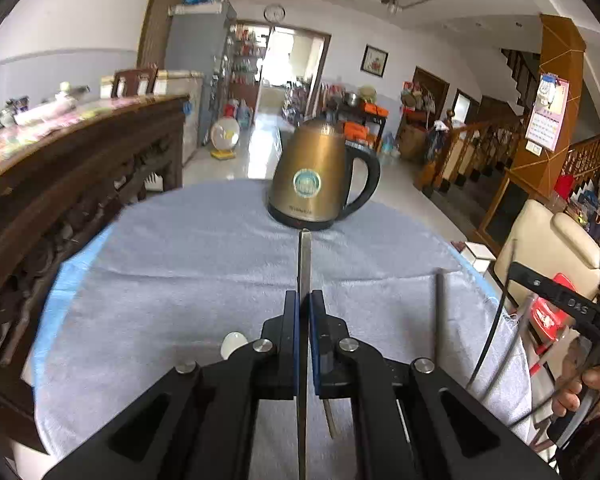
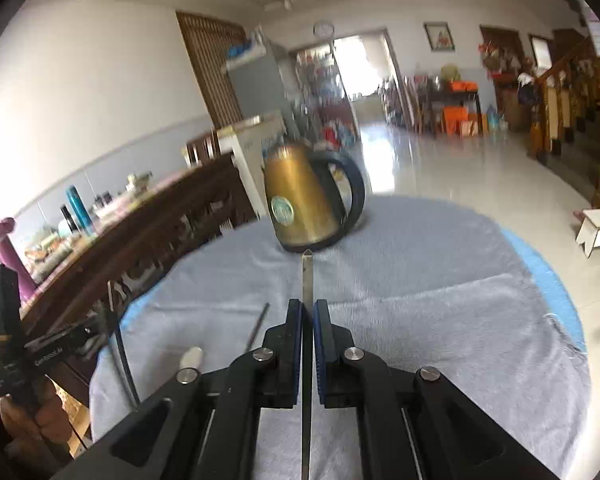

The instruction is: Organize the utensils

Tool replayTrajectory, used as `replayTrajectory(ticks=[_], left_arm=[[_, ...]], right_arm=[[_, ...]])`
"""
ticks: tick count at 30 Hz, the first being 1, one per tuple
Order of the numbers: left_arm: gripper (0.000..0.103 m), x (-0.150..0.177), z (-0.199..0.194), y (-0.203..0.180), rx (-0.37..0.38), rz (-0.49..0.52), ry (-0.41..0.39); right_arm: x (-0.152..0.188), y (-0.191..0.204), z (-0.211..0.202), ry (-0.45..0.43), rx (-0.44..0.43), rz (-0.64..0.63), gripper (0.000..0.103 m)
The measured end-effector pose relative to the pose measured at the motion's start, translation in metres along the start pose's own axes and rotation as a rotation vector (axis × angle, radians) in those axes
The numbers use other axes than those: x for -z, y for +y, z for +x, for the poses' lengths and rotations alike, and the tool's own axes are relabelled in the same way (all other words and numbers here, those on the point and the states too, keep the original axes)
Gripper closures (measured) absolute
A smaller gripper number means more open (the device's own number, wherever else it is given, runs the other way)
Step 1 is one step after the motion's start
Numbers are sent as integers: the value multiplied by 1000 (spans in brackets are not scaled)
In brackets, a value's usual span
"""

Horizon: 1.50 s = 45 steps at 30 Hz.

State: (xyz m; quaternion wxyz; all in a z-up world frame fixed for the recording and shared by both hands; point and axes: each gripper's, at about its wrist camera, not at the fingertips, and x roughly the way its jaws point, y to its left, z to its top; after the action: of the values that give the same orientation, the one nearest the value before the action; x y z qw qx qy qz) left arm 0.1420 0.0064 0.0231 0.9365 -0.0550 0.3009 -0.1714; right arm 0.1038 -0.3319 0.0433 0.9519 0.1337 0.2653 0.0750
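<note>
My left gripper (image 1: pixel 304 300) is shut on a flat metal utensil handle (image 1: pixel 304 256) that sticks out forward between the pads, above the grey towel (image 1: pixel 188 264). My right gripper (image 2: pixel 307 308) is shut on a similar flat metal utensil handle (image 2: pixel 307 276), also held above the towel (image 2: pixel 420 280). A dark thin stick (image 1: pixel 440 312) shows at the right in the left wrist view; it is likely the one held by my right gripper. A white spoon bowl (image 1: pixel 233 342) lies on the towel by the left fingers and also shows in the right wrist view (image 2: pixel 192 357).
A bronze electric kettle (image 1: pixel 320 172) stands at the towel's far edge, straight ahead of both grippers; it also shows in the right wrist view (image 2: pixel 304 204). A dark carved wooden cabinet (image 1: pixel 60 184) runs along the left. A cream chair (image 1: pixel 548 248) stands at the right.
</note>
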Motion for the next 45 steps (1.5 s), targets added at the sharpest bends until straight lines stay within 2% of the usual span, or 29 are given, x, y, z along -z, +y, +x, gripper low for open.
replayTrajectory(ticks=[7, 13, 23, 30, 33, 39, 43, 45], left_arm=[[99, -2, -47, -10, -7, -15, -89], [99, -14, -82, -22, 13, -7, -168], [99, -32, -127, -39, 56, 11, -243], [99, -39, -148, -53, 103, 40, -283], [99, -36, -142, -51, 88, 46, -263], [99, -27, -100, -17, 10, -20, -140], [99, -19, -52, 10, 4, -81, -4], [99, -14, -28, 15, 6, -71, 61]], right_arm=[[7, 24, -78, -161, 28, -27, 97], [-1, 45, -124, -262, 25, -61, 97], [-18, 76, -174, -345, -51, -102, 97], [-20, 93, -183, -357, -93, -117, 97], [-17, 96, -185, -359, -105, -122, 97], [-9, 96, -180, -348, -138, -96, 97], [-2, 101, -169, -323, -139, -114, 97], [0, 101, -160, -305, -142, -112, 97]])
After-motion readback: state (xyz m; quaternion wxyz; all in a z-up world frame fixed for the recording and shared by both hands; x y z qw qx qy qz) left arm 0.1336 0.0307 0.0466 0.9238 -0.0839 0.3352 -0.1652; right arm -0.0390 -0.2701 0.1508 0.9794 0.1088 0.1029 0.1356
